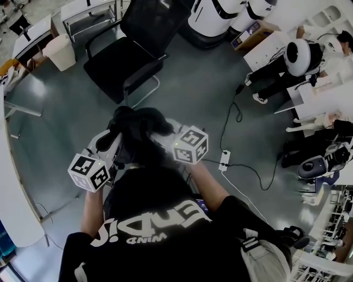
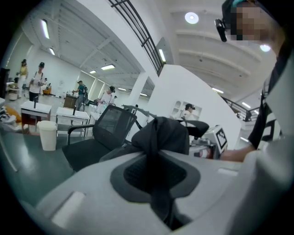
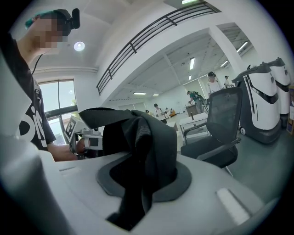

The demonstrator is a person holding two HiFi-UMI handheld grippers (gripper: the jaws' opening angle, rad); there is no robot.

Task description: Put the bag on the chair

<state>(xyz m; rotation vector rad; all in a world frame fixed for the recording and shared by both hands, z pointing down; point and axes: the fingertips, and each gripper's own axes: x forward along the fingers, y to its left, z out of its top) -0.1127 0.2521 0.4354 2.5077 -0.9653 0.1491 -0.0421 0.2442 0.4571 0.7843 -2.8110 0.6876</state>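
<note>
Open office/lab: grey floor [image 1: 182,93], white desks [image 1: 83,10] at 11 o'clock, white robot units [image 1: 215,14] at 1 o'clock. No tabletop in use; the load is carried in the air in front of the person.

Black bag [image 1: 135,129] hangs bunched between the two tools, off the floor, not yet on the chair [image 1: 124,52]. Chair = black mesh office type w/ armrests, at 12 o'clock from the bag, well apart, seat bare. White bin [image 1: 59,51] at the chair's 9 o'clock. Power strip [image 1: 224,160] + cable on the floor at 3 o'clock of the right-hand tool.

- **L side:** left tool [image 1: 110,144] has jaws pressed together on a strap/fold of bag fabric, which runs down through the jaw gap in the left gripper view.
- **R side:** right tool [image 1: 168,132] is the same, pinching a thick fold of the bag.
- **Why two pinches:** prob bc the bag is soft & floppy. One pinch would let it sag or swing; two share the wt & keep it level. Tools sit near each other, so the fabric stays gathered.

Judgement: carry phase, approx early-mid. Next move needs going fwd to 12 o'clock, getting the bag over the seat between the armrests, lowering till the seat takes the wt, then opening both tools. Risks: fabric slips from a pinch, the bag snags an armrest, or it slumps off the seat's front edge.
</note>
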